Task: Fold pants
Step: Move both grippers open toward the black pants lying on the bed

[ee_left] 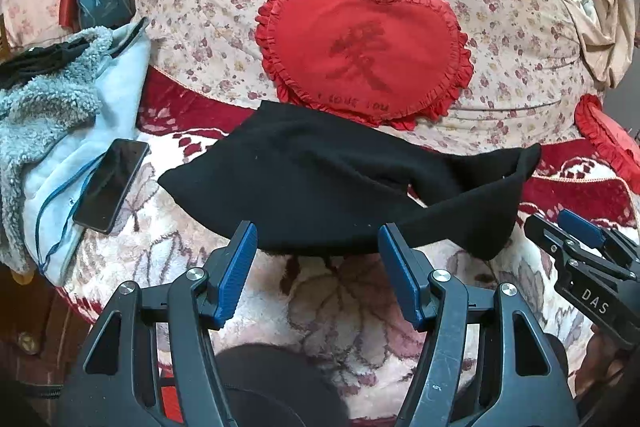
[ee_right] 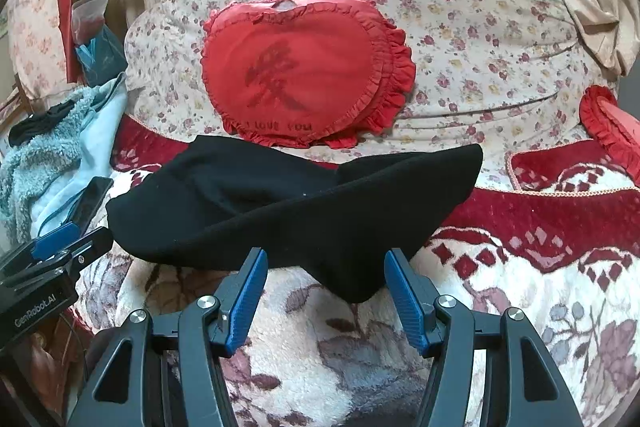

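The black pants (ee_left: 320,183) lie folded over in a rough band across the floral blanket on the bed, also seen in the right wrist view (ee_right: 296,211). My left gripper (ee_left: 318,235) is open and empty, its blue pads just at the near edge of the pants. My right gripper (ee_right: 326,261) is open and empty, at the near edge by the drooping right corner of the pants. The right gripper shows at the right edge of the left wrist view (ee_left: 580,231), and the left gripper at the left edge of the right wrist view (ee_right: 60,243).
A red heart pillow (ee_left: 364,47) leans on a flowered quilt (ee_left: 500,27) behind the pants. A second red pillow (ee_left: 608,135) is at the right. A black phone (ee_left: 110,185) lies on a blue fleece garment (ee_left: 52,131) at the left.
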`<state>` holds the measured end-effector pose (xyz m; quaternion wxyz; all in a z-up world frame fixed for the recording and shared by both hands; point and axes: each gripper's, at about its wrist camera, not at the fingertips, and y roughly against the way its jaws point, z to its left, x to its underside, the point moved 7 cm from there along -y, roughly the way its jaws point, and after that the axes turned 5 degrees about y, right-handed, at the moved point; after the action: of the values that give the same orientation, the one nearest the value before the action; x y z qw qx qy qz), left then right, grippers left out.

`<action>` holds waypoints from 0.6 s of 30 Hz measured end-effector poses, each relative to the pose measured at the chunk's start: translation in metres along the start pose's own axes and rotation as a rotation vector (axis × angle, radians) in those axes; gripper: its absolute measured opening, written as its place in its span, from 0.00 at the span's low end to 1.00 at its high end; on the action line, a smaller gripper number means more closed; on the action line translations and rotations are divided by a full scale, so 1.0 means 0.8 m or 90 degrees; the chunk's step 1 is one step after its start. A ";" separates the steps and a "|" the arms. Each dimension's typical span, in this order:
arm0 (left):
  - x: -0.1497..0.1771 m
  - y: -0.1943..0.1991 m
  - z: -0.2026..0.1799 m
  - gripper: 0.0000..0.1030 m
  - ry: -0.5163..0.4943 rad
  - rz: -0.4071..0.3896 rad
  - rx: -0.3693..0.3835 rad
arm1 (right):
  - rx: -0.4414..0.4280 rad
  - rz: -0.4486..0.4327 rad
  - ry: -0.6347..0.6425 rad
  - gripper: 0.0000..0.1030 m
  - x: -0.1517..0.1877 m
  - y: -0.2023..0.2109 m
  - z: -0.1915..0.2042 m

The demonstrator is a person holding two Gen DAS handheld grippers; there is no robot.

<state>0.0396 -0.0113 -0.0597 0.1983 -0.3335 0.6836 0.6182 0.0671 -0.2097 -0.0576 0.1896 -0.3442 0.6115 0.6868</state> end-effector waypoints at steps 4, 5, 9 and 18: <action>0.000 -0.001 -0.003 0.62 -0.002 0.001 0.002 | -0.004 0.003 -0.008 0.57 0.001 -0.003 -0.004; 0.000 -0.001 -0.003 0.62 -0.001 0.001 0.002 | -0.005 0.001 -0.009 0.57 0.002 -0.003 -0.005; -0.001 -0.007 -0.005 0.62 0.004 0.006 0.005 | -0.006 0.003 -0.005 0.57 0.000 -0.007 -0.006; 0.000 -0.022 0.002 0.61 0.003 0.026 -0.009 | -0.019 0.022 -0.012 0.57 0.002 -0.029 -0.003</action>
<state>0.0514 -0.0097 -0.0726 0.1816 -0.3226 0.6865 0.6258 0.0824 -0.2084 -0.0756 0.1782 -0.3302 0.6050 0.7023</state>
